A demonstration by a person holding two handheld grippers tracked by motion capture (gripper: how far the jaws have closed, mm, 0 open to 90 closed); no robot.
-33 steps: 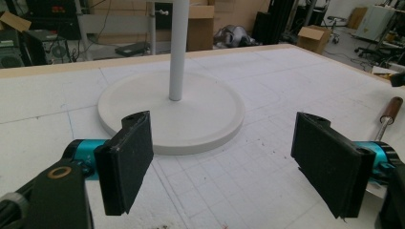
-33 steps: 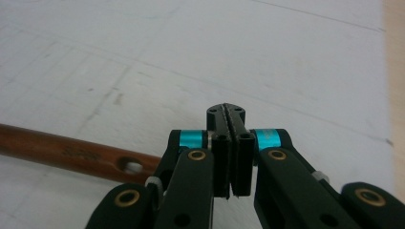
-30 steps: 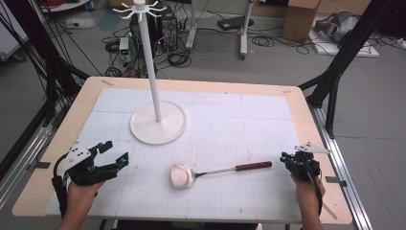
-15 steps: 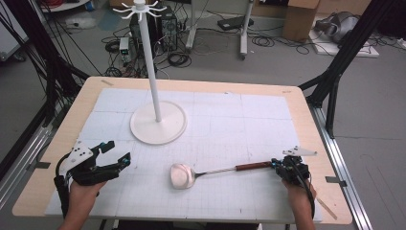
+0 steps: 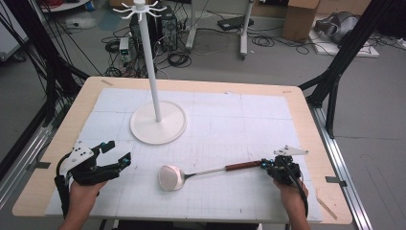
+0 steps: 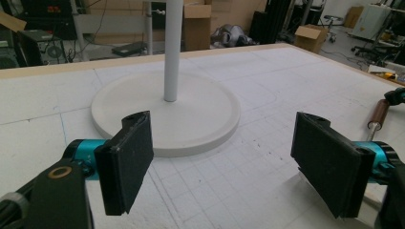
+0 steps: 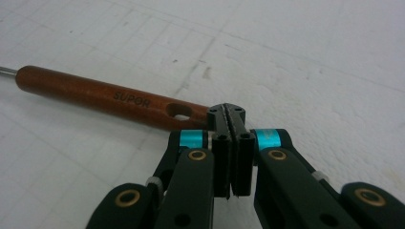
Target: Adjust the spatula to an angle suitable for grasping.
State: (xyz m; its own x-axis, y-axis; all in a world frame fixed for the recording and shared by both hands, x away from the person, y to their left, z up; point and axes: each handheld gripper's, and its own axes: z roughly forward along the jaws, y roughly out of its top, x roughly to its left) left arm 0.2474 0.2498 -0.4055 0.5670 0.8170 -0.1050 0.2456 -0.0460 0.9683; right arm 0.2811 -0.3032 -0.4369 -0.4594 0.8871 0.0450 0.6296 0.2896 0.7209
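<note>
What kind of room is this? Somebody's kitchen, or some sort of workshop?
Most likely a lab or workshop rigged for recording. The table stands inside a black metal frame, cables sprawl over the concrete floor, and cardboard boxes sit behind. The ladle and white hook stand look like props.

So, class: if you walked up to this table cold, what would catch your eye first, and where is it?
The tall white pole stand with a round base rises at the table's far left. Nearer, a metal ladle with a reddish-brown wooden handle lies flat. The right gripper, jaws closed, sits at the handle's end; the left gripper waits wide open, facing the stand.
</note>
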